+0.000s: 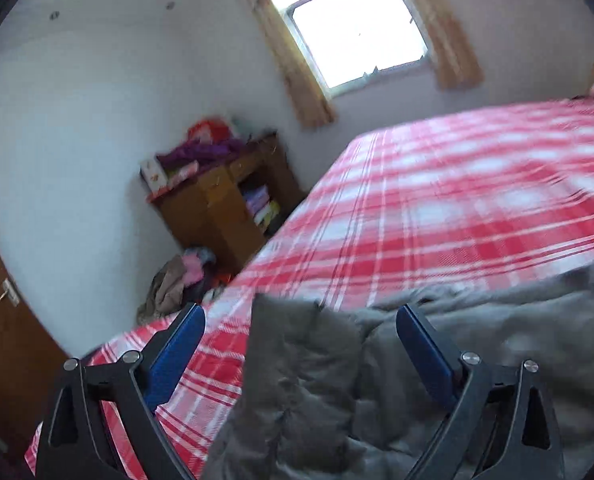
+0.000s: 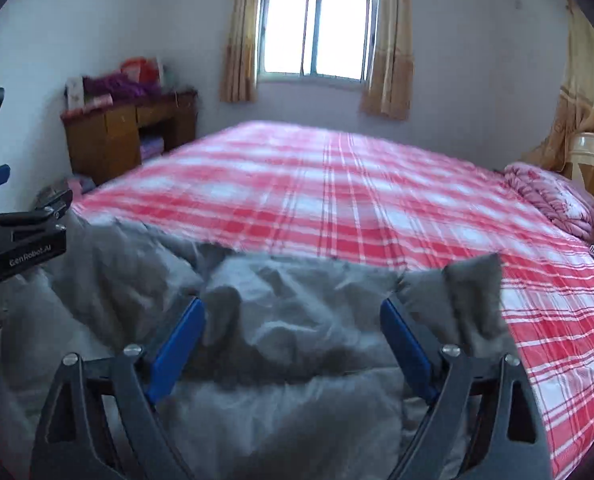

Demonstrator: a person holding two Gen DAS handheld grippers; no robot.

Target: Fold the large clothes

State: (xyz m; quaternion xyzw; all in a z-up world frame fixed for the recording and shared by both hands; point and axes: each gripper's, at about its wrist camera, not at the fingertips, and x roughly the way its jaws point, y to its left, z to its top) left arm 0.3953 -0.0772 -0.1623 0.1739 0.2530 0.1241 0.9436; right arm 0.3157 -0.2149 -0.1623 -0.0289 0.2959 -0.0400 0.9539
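Note:
A grey padded garment (image 1: 477, 340) lies crumpled on the near part of a bed with a red and white plaid sheet (image 1: 437, 200). My left gripper (image 1: 300, 312) is open above the garment's left end, where one flap (image 1: 297, 344) sticks up between the blue pads without touching them. In the right wrist view the same garment (image 2: 277, 300) spreads below my right gripper (image 2: 293, 308), which is open and holds nothing. A raised corner of the garment (image 2: 477, 292) stands just outside its right finger. The left gripper's body (image 2: 21, 240) shows at that view's left edge.
A wooden cabinet (image 2: 113, 136) with clutter on top stands at the bed's far left, with clothes heaped on the floor (image 1: 177, 284) beside it. A pink quilt (image 2: 553, 200) lies at the headboard on the right. A curtained window (image 2: 317, 32) is on the far wall.

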